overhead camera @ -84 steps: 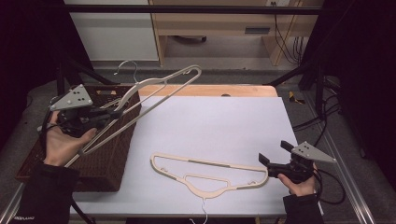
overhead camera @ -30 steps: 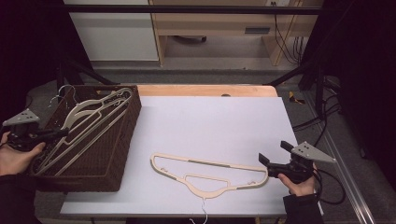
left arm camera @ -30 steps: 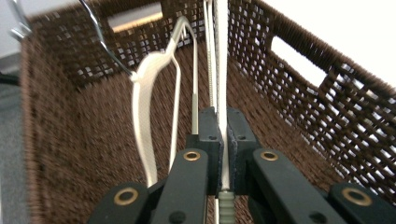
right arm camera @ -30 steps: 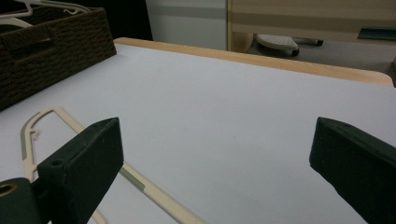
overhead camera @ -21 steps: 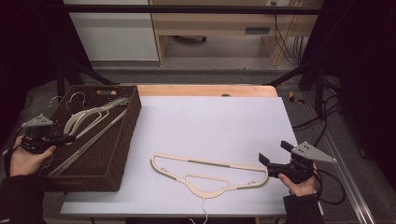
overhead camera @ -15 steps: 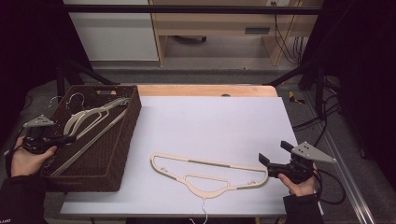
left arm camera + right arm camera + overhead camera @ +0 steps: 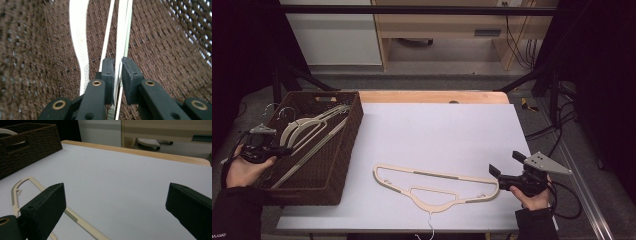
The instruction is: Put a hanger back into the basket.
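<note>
Hangers going into the wicker basket (image 7: 343, 150) on the bench (image 7: 437, 130)

The left hand-held gripper (image 7: 118, 72), jaws just easing apart, seems barely to pinch the hanger in the basket (image 7: 123, 30); let go fully before lifting away. The right hand-held gripper (image 7: 115, 202) waits spread beside the hanger on the bench (image 7: 437, 182). No readable writing.

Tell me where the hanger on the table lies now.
In the high view, the cream hanger lies flat on the white table, near its front edge, between the wicker basket and the right gripper.
</note>
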`<state>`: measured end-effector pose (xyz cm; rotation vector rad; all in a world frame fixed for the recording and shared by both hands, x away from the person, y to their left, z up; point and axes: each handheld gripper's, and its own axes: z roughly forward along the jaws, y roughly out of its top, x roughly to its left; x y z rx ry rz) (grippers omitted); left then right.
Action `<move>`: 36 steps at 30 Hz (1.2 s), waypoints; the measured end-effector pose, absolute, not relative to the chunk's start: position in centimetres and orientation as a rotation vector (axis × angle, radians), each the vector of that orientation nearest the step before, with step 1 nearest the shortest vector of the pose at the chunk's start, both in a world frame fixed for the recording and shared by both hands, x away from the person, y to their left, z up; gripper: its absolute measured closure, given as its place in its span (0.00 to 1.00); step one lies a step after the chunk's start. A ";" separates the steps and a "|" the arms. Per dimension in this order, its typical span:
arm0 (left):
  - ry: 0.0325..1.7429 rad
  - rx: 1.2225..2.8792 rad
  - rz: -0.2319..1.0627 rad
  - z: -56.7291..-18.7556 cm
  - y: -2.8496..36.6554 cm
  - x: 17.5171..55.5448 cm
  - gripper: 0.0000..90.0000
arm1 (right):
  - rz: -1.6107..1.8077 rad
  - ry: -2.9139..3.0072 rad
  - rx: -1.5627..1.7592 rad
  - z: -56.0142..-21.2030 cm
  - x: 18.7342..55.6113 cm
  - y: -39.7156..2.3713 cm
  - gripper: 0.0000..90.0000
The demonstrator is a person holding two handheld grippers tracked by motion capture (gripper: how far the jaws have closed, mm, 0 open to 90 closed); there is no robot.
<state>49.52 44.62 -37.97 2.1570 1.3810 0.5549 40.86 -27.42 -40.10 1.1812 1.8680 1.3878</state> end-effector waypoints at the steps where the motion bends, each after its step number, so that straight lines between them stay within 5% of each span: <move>1: 1.381 2.152 0.561 -37.8 44.7 49.4 0.89 | 1.386 1.869 1.178 -40.1 40.9 -27.4 0.04; 11: 1.369 2.017 0.666 -35.5 44.5 47.3 0.77 | 1.387 1.870 1.169 -40.1 40.9 -27.4 0.04; 14: 1.333 1.975 0.683 -35.0 44.0 46.6 0.67 | 1.393 1.872 1.176 -40.0 40.8 -27.3 0.04; 22: 1.166 1.815 0.760 -33.1 40.3 44.2 0.48 | 1.398 1.886 1.166 -39.9 40.7 -26.8 0.04; 36: 0.863 1.758 0.682 -32.8 31.3 41.7 0.14 | 1.440 1.950 1.115 -39.8 40.6 -24.7 0.04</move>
